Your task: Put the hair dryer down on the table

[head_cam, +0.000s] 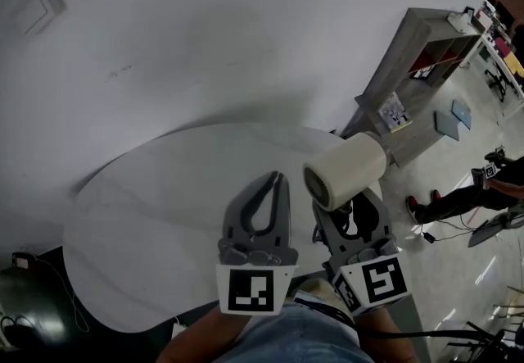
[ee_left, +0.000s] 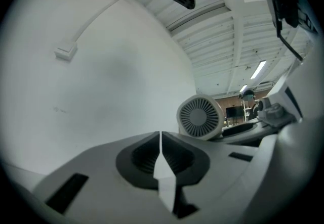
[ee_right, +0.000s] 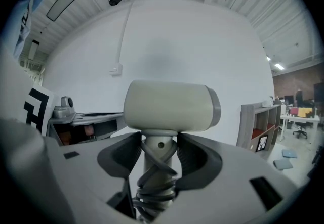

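Observation:
A cream hair dryer (head_cam: 344, 172) is held up in the air over the right edge of the round white table (head_cam: 147, 222). My right gripper (head_cam: 350, 218) is shut on its handle (ee_right: 158, 160), which has the grey cord wound around it. The barrel (ee_right: 169, 105) sits crosswise just above the jaws. My left gripper (head_cam: 274, 189) hovers beside it on the left, above the table, shut with nothing between its jaws. In the left gripper view the dryer's round rear grille (ee_left: 200, 116) shows at the right, beyond the closed jaws (ee_left: 160, 142).
A white wall (head_cam: 213, 34) rises behind the table. A grey open shelf unit (head_cam: 417, 66) stands on the floor at the right. A person's leg with a red shoe (head_cam: 434, 201) is near it. Cables and a dark box (head_cam: 20, 304) lie at the lower left.

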Available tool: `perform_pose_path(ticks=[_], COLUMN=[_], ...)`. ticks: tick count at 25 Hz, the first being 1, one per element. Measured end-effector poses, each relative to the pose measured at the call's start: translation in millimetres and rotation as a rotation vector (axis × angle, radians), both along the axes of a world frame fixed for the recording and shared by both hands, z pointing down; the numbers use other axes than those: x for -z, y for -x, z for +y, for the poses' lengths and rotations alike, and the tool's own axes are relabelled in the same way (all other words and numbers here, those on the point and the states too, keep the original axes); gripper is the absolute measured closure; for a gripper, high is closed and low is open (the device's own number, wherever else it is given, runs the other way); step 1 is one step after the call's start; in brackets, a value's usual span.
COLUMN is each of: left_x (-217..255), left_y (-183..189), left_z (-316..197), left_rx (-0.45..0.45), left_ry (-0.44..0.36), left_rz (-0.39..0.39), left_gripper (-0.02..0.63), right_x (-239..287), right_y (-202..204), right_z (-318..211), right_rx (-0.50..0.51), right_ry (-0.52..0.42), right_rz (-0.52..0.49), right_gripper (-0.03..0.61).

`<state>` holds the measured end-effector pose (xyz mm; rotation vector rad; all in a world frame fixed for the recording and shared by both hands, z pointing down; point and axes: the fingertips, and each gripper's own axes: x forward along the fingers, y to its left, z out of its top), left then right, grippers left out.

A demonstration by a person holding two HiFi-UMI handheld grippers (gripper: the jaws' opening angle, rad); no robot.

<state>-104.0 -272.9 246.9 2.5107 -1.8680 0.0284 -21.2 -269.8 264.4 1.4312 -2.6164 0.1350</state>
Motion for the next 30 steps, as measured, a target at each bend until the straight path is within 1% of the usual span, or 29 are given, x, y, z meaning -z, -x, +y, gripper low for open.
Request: perform_pose_path(ticks=[2, 6, 9, 11, 13, 16, 17, 20, 23, 26, 30], left_x=[-0.5, -2.7, -12.6, -20.1, -27.4, -42.5, -50.1, -71.5, -88.5, -106.0, -125.4], left_y=[2.3, 7.1, 7.2, 5.4, 2.5, 0.5, 0.6, -1.9, -7.9, -11.6, -11.1], left_z=[-6.4, -20.1, -26.7, -34.0, -42.9, -53.5, -57.2, -66.6, -68.5, -70.9, -76.2], left_rx=[-0.007, -0.003, -0.009, -0.009, -0.01, -0.009, -0.004, 0.025, 0.031, 0.033, 0.058], left_ry=[0.006, 0.012, 0.033, 0.049, 0.069, 0.113, 0.132, 0.169, 0.202, 0.241, 0.284], left_rz=[-0.002, 0.026, 0.004, 0.006, 0.01, -0.014, -0.018, 0.005, -0.002, -0.02, -0.012], left_gripper=[0.597, 0.597, 0.597, 0.597, 0.597, 0.597, 0.597, 0.597, 0.597, 0.597, 0.597], right_x=[0.8, -4.3, -15.7, -23.7, -30.8, -44.1, -51.8, -79.9, -99.2, -114.4, -136.1], right_y=[2.7, 5.7, 6.2, 6.2, 5.1, 3.1, 2.2, -1.8, -5.8, -7.4, -8.1], right_z=[-6.1, -18.4, -24.1, -31.6, -41.4, -52.0, -54.8, -59.9, -63.4, -68.2, -74.7], right_rx=[-0.003, -0.007, -0.002, 0.0, 0.0, 0.009, 0.014, 0.028, 0.033, 0.055, 0.071], right_ry=[0.002, 0.017, 0.047, 0.066, 0.081, 0.11, 0.126, 0.187, 0.236, 0.259, 0.298], right_rz=[0.009, 0.022, 0.03, 0.037, 0.047, 0.057, 0.06, 0.067, 0.07, 0.076, 0.084], right_gripper=[0.353, 0.353, 0.353, 0.353, 0.353, 0.353, 0.353, 0.353, 0.353, 0.353, 0.353])
